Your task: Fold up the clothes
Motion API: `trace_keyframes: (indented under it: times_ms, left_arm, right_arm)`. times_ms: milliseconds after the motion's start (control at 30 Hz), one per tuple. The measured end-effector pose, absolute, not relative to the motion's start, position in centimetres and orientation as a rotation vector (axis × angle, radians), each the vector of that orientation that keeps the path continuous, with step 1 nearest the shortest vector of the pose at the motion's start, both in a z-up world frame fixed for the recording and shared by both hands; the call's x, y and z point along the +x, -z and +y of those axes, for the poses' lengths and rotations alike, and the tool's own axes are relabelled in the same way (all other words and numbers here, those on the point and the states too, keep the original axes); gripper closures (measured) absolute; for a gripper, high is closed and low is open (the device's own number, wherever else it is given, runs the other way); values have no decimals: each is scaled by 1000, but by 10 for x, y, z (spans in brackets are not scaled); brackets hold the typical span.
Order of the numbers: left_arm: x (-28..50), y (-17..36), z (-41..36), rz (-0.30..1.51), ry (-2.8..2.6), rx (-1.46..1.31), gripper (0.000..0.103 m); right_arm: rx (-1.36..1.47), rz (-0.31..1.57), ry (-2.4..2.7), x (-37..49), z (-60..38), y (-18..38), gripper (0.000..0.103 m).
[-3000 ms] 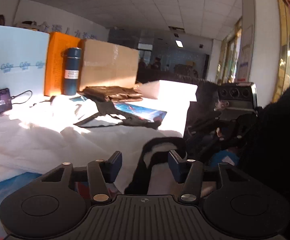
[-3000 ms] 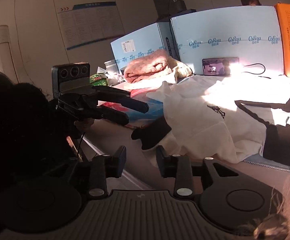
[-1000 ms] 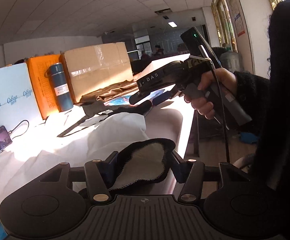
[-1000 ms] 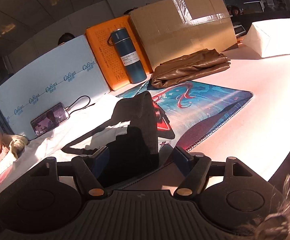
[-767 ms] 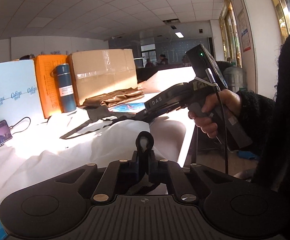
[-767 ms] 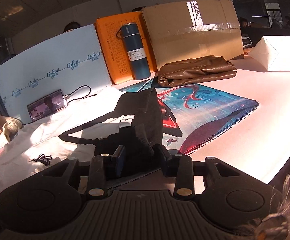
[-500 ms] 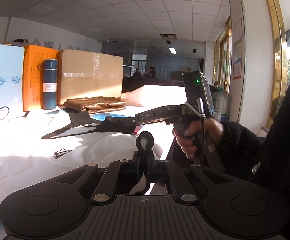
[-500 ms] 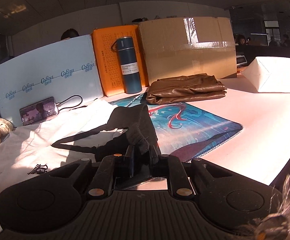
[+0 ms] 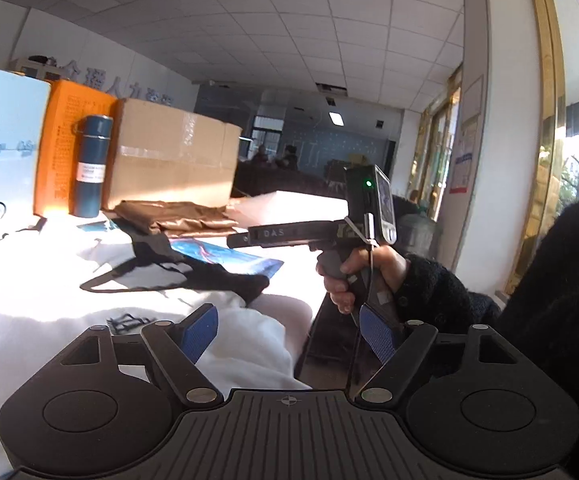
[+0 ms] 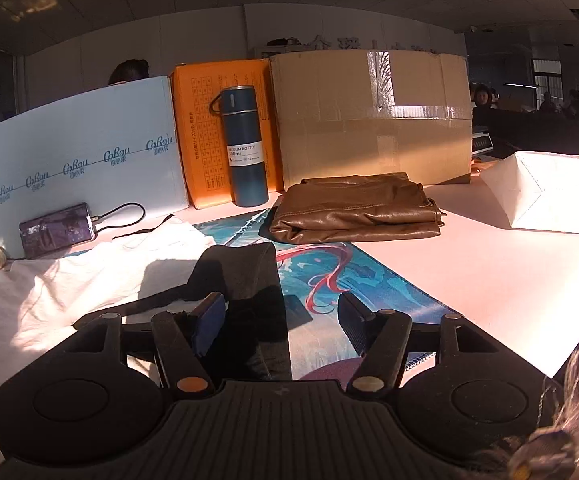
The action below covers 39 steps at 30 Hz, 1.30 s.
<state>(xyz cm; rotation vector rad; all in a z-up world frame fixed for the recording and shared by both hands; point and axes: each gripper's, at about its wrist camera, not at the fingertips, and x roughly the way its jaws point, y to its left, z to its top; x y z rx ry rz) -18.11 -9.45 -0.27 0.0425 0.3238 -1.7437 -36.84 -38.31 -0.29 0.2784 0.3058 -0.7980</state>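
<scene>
A white sweatshirt [image 9: 69,312] with black trim lies spread on the table, also in the right wrist view [image 10: 69,292]. My left gripper [image 9: 288,332] hovers over its near edge, jaws opening wide, nothing between the blue pads [image 9: 199,330]. My right gripper [image 10: 281,320] is opening too. A black cuff [image 10: 245,276] lies slack between its jaws, close to the left finger, and neither pad presses on it. In the left wrist view a hand [image 9: 353,272] holds the right gripper [image 9: 285,235] above the black sleeve [image 9: 209,276].
A folded brown garment [image 10: 353,208] rests on a blue patterned mat [image 10: 353,280]. Behind stand a blue bottle [image 10: 245,148], an orange box [image 10: 197,132], a cardboard box [image 10: 373,120] and a pale blue board [image 10: 69,152]. A phone [image 10: 57,230] lies left, a white bag [image 10: 553,192] right.
Half a second ago both grippers were shut on black cuffs. Both have since spread their jaws and let the cuffs go, and both have lifted a little.
</scene>
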Motion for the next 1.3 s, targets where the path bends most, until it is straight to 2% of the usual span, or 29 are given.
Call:
trace_keyframes:
  times_ms: [233,367,433,500,567,633,700,967,1033,1100,1300]
  left_arm:
    - [-92,-5,-74,370,953,103,21]
    - [-64,11,-49,477,818,118,22]
    - [-56,17,-40,519,797,113,29]
    - [-50,19,-38,540,805,117,30]
    - [-40,20,-42,565,821,127,38]
    - [-29,23,-49,614,825,143,51]
    - [-28,24,-52,626,814,169,54]
    - [-49,24,-54,579,807,270,56]
    - [-49,25,-56,577,820,276,69]
    - [-45,24,-55,584,818,256,76]
    - [-39,24,-52,603,810,230,77]
  right_arm:
    - [319,368,720,-311,-435,-11,41]
    - [306,455,706,-270,-459,-1,41]
    - [281,484,723,-252,-464,4,41]
    - [272,507,725,-239,-469,9,41]
    - [272,517,725,-232,-473,13,41]
    - [271,524,732,-227,-474,16,41]
    - [271,522,739,-228,-474,17,41]
    - [273,550,734,-222,-476,22,41]
    - [272,558,737,-221,-476,23,41]
    - [278,556,738,-222,-477,23,40]
    - [293,564,738,-222,-479,25,38]
